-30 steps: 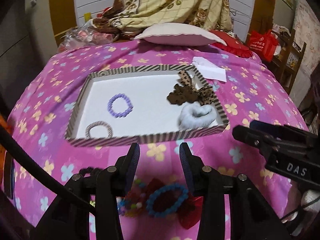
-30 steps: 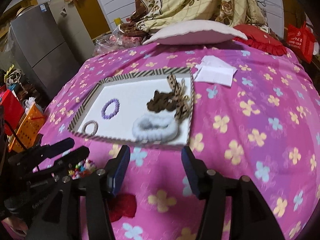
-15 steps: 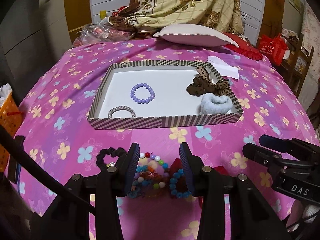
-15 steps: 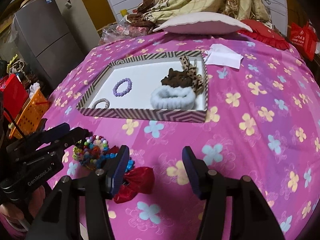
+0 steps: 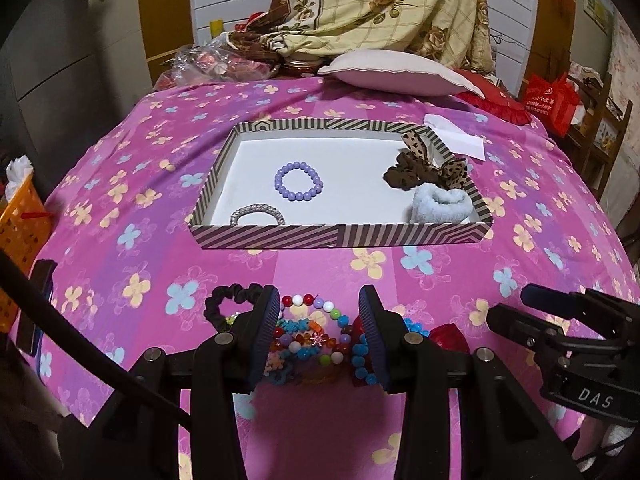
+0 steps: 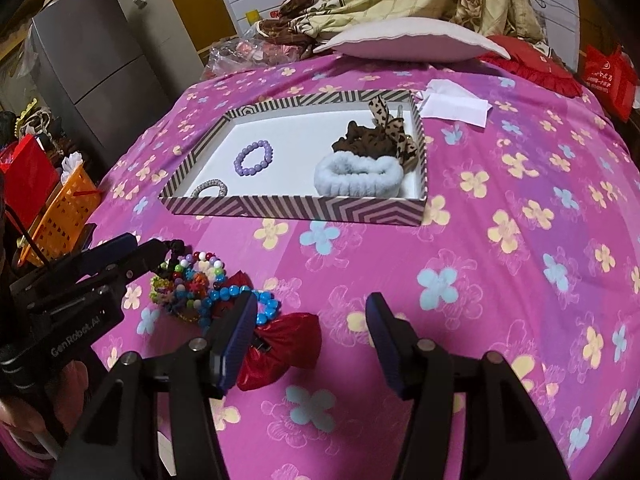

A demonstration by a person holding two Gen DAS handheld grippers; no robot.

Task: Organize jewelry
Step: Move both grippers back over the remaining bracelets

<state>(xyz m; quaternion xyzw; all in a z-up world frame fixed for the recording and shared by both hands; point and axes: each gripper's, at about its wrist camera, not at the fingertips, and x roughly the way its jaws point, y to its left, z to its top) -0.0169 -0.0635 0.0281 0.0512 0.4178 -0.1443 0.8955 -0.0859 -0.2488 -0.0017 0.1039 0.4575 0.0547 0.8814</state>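
The pile of beaded bracelets (image 5: 310,338) lies on the bed (image 5: 400,268) between the released left hand-held gripper (image 5: 319,336) fingers, seemingly untouched, while the right hand-held gripper (image 6: 312,336) gapes beside it.

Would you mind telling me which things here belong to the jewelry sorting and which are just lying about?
Part of the job:
striped tray
purple bead bracelet
silver bracelet
pile of colourful bead bracelets
black scrunchie
red scrunchie

Just lying about:
pillow
white paper
orange basket
floral blanket
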